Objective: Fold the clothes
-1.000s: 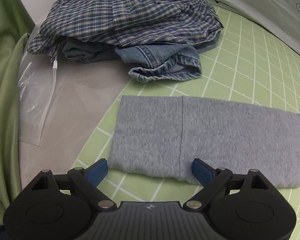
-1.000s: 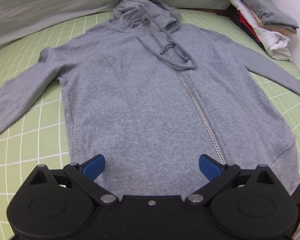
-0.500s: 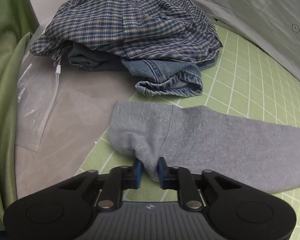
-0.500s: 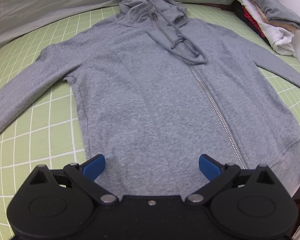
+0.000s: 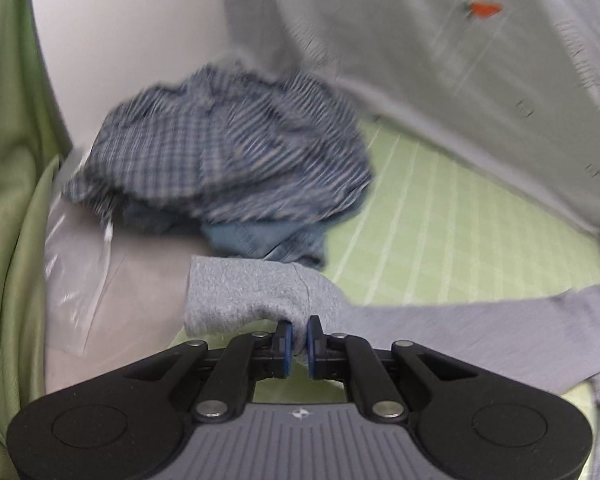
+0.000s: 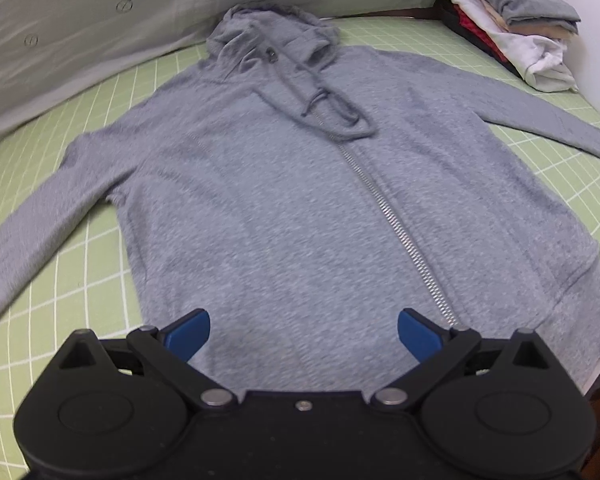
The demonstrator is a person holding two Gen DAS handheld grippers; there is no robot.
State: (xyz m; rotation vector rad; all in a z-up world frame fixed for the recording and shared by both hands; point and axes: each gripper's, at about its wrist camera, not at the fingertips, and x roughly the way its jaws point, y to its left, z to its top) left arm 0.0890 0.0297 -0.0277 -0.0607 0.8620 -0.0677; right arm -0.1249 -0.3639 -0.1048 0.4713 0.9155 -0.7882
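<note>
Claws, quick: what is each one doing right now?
Left claw: closed, pinching the gray hoodie's sleeve cuff.
Right claw: open, holding nothing, over the hoodie's hem.

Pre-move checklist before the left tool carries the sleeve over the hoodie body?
1. Left tool shut on sleeve cuff: ok.
2. Cuff lifted off the mat: ok.
3. Cuff apart from the plaid shirt pile: cannot tell; they overlap in the blurred view.
4. Hoodie body flat, zipper closed: ok.
5. Right tool open, holding nothing, over the hem: ok.
6. Drawstring off the fold area: not ok, looped across the chest.
</note>
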